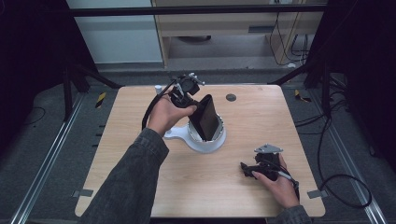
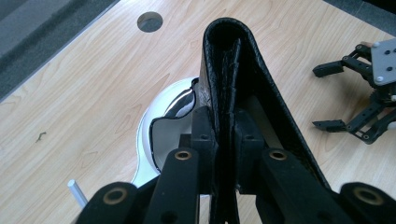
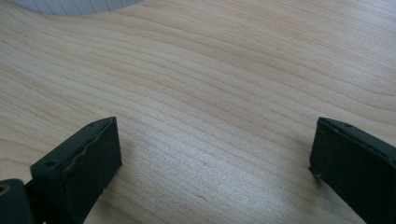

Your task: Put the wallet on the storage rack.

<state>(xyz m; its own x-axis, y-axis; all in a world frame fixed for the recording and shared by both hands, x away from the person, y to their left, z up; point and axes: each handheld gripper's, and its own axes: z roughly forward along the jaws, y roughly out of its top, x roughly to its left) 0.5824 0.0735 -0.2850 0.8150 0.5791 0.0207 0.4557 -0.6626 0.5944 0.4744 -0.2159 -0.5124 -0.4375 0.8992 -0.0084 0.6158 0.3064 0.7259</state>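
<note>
A black leather wallet (image 1: 206,116) stands tilted, its lower end inside a white pot (image 1: 212,145) with a side handle at mid-table. My left gripper (image 1: 190,101) is shut on the wallet's upper left edge. In the left gripper view the jaws (image 2: 223,126) pinch the folded wallet (image 2: 233,60) above the white pot (image 2: 148,135), whose glossy inside shows. My right gripper (image 1: 246,168) rests on the table at the front right, open and holding nothing. Its pads (image 3: 84,163) stand wide apart over bare wood, and it also appears off to the side (image 2: 327,98).
The wooden table (image 1: 261,126) has a round grey cable hole (image 1: 230,97) behind the pot, seen too in the left gripper view (image 2: 150,21). A small white object (image 1: 159,87) sits at the back edge. Black frame bars and cables surround the table.
</note>
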